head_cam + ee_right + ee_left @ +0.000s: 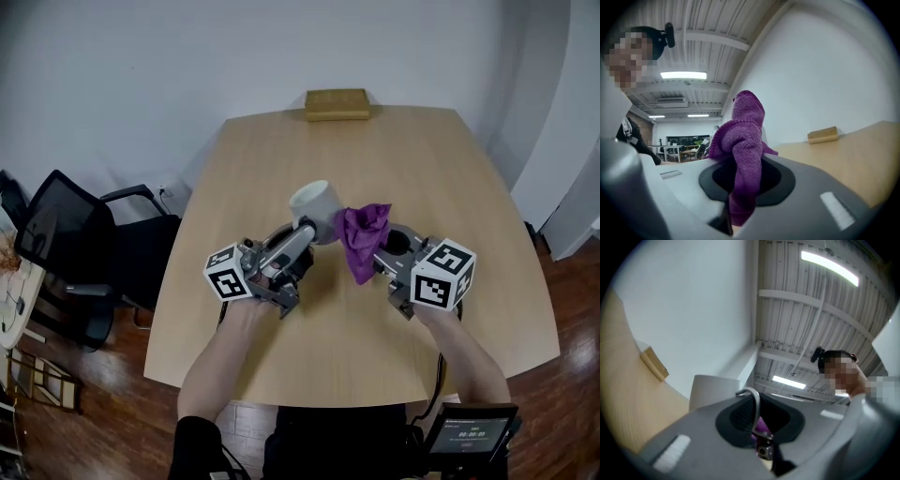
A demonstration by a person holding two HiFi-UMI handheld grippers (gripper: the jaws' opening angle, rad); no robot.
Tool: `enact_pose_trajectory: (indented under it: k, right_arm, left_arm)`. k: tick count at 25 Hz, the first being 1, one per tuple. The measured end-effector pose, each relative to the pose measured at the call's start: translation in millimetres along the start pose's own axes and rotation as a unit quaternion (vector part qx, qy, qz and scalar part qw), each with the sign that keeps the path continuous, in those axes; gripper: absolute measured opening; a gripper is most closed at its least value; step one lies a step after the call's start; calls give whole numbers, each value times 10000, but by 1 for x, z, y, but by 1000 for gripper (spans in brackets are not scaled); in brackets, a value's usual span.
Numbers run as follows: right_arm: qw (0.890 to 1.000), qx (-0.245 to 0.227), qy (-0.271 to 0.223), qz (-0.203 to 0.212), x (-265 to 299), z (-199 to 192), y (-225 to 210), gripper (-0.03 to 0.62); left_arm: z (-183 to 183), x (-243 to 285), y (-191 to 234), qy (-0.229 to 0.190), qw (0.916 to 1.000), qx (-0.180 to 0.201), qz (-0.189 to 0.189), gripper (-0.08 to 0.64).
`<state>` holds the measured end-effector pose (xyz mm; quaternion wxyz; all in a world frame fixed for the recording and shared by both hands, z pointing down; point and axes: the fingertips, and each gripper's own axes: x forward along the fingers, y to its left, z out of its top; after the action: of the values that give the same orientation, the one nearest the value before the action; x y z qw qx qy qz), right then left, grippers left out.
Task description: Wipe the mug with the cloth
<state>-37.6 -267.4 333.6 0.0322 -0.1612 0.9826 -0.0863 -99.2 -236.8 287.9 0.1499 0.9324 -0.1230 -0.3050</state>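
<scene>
A white mug [316,200] hangs tilted over the middle of the wooden table [441,169]. My left gripper [302,234] is shut on its handle. In the left gripper view the thin handle [753,401] sits pinched between the jaws, with the mug body [712,389] just beyond. A purple cloth [364,232] hangs right beside the mug, touching its right side. My right gripper [382,255] is shut on the cloth's lower part. In the right gripper view the cloth [743,140] stands up out of the jaws and hides most of the mug.
A wooden block [337,103] lies at the table's far edge. A black office chair [70,246] stands to the left of the table. A small screen device [472,433] is at the bottom right, near the person's body.
</scene>
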Motion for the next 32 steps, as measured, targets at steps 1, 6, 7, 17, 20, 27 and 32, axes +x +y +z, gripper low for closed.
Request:
enact_pose_trajectory:
  k: [1,6,7,17,20,27,32]
  right_arm:
    - [9996,8,-262,-73,-6,14,-3,61]
    - [9820,-819,-1704,-2,-32,92,30,61]
    - [9802,-973,-1724,33,-31,94,36,61]
    - [9975,-406,-564,-101,1,18,6,61]
    - [9989,79,-266,-368,-1,2,-19,62]
    - [9740,-53,-2181,607,-38,98,39,61]
    - [9815,532,-1757,550,-19,66,25,61]
  left_arm:
    - [1,0,-3,-22,10000,-3,-60,38]
    - [-16,15,-26,332,9981,129,-493,38]
    - [-21,19,-31,421,9973,156,-574,38]
    - [4,0,-29,-63,9968,374,-709,37]
    - [9,-6,-28,-137,9962,385,-763,37]
    - [-15,11,-45,368,9929,527,-998,38]
    - [-27,16,-58,555,9884,732,-1211,37]
